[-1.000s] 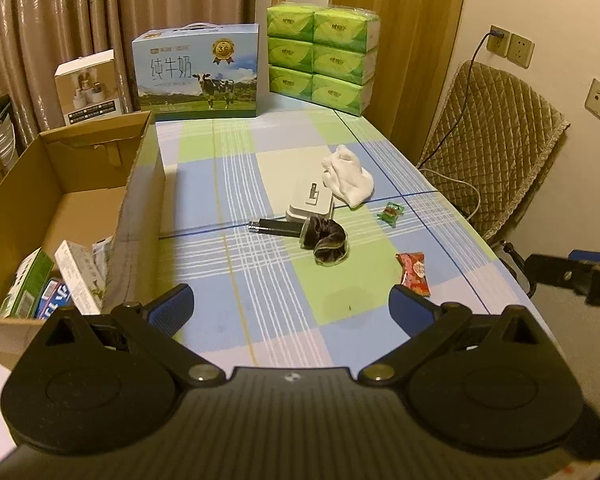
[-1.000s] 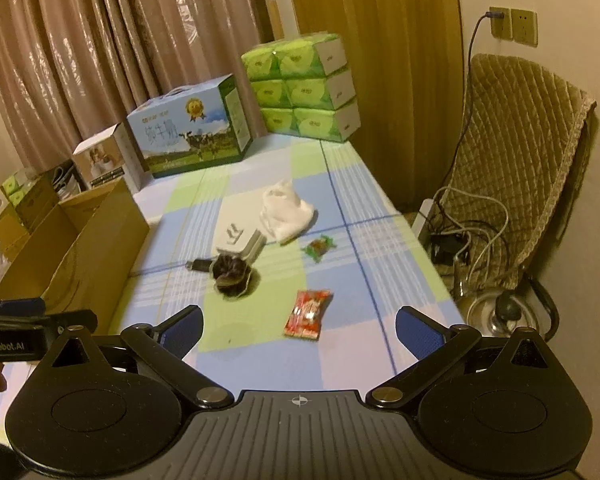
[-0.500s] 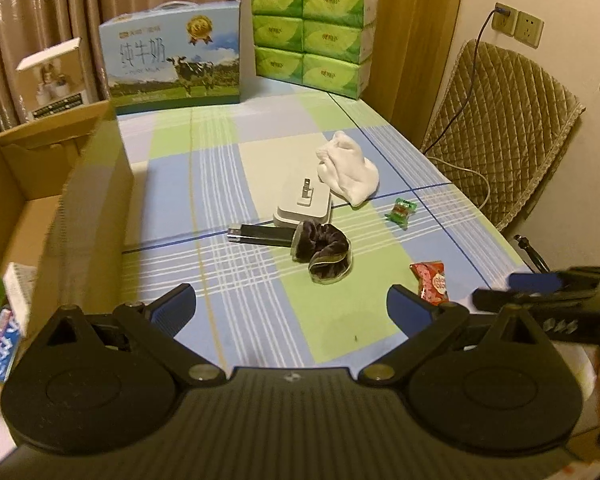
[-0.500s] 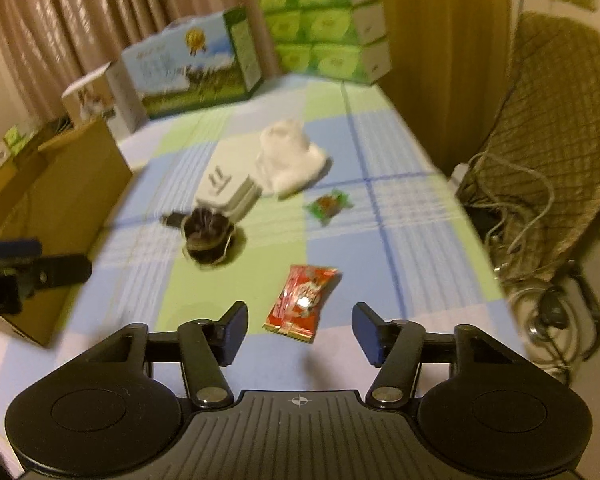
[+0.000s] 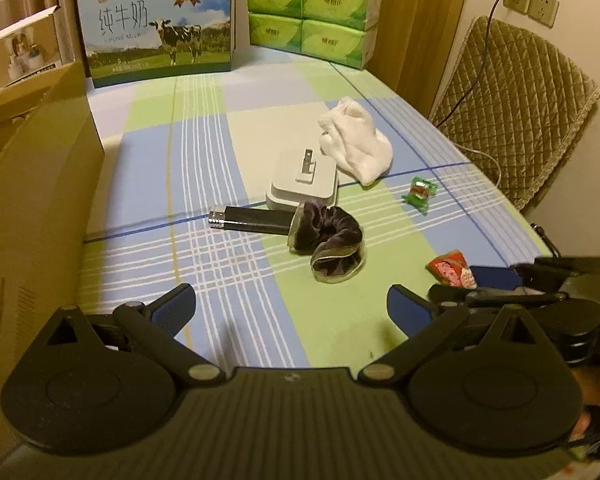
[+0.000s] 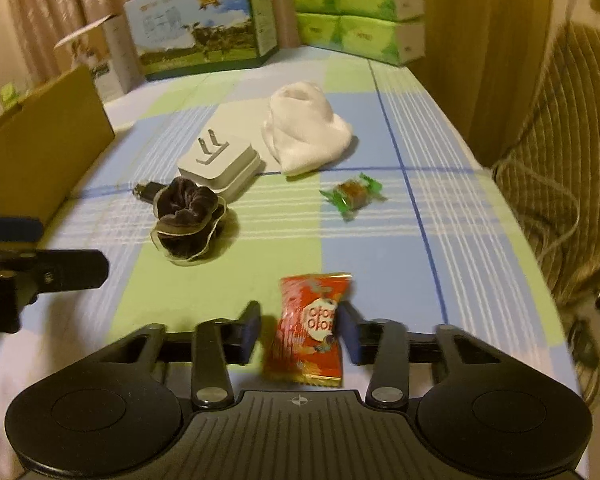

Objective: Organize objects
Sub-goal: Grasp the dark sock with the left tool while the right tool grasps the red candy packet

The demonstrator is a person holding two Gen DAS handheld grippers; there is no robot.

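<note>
We see bare tablecloth [image 5: 236, 292] ahead; the cardboard box [image 5: 40, 184] walls the left, and the scrunchie [image 5: 332, 246] and lighter [image 5: 252, 220] obstruct the centre.

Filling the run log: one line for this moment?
right tool: jaws just closing, snack between, gap on one side | left tool: open, empty

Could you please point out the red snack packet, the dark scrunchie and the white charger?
Red snack packet [image 6: 306, 330], right wrist view, printed front.
Dark scrunchie [image 5: 332, 242], left wrist view, velvet ring.
White charger [image 6: 220, 166], right wrist view, top face.
</note>
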